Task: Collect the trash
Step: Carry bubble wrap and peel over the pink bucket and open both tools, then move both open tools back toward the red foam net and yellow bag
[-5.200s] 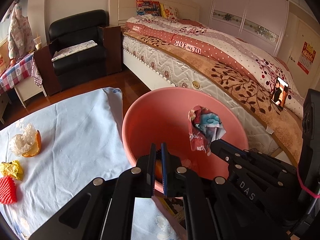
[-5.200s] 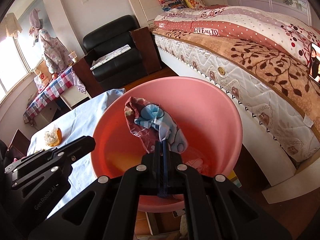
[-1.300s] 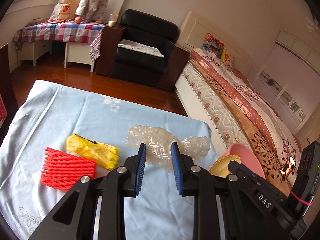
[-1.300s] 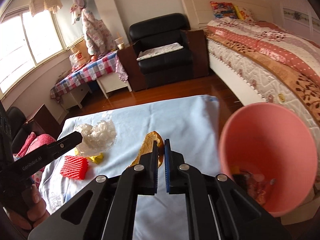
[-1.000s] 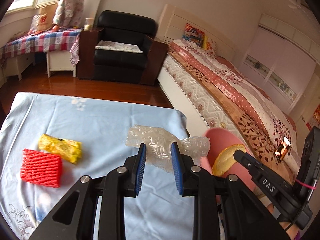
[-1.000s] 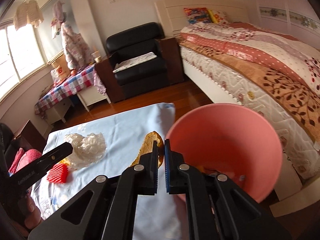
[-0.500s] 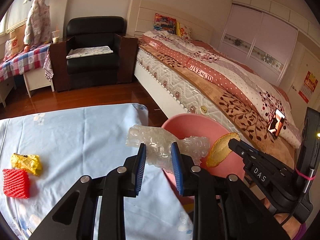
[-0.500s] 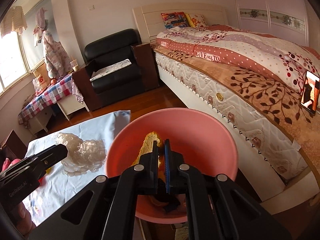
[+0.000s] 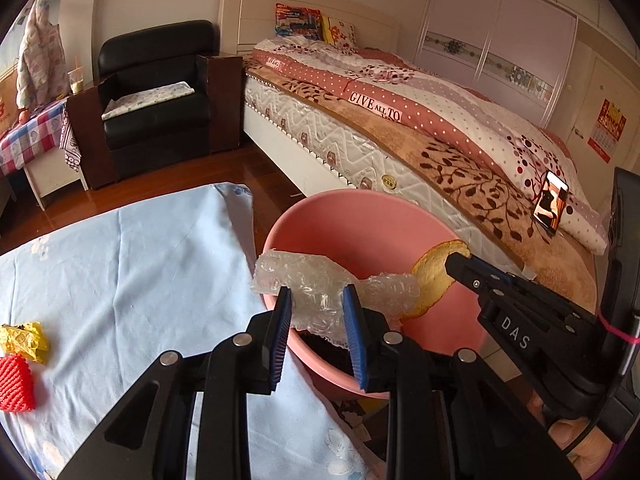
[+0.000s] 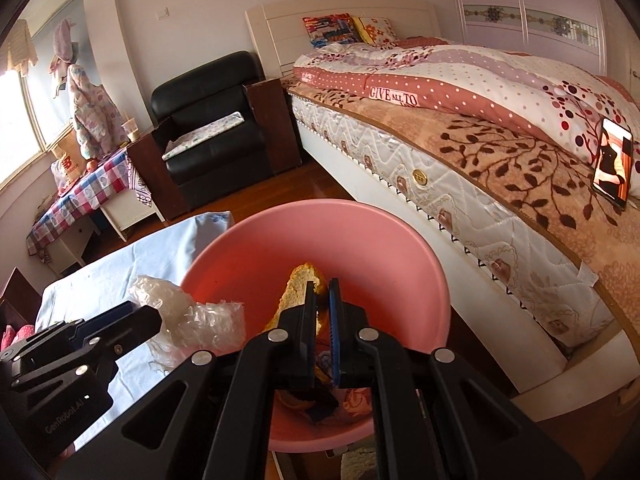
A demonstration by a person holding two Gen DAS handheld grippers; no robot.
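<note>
My pink basin (image 10: 404, 252) beside the bench (image 9: 120, 264) already holds scraps at its bottom. My left tool (image 9: 316, 320) grips the bubble wrap (image 9: 320, 284) over the rim; my right tool (image 10: 319, 304), angled downward, pinches the orange peel (image 10: 298, 284) above the basin's middle.

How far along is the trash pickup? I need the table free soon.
Done: some trash already lies in the pink bin. In hand: left gripper carries bubble wrap, right gripper an orange peel, both over the bin. Left: yellow wrapper and red foam net on the table.
</note>
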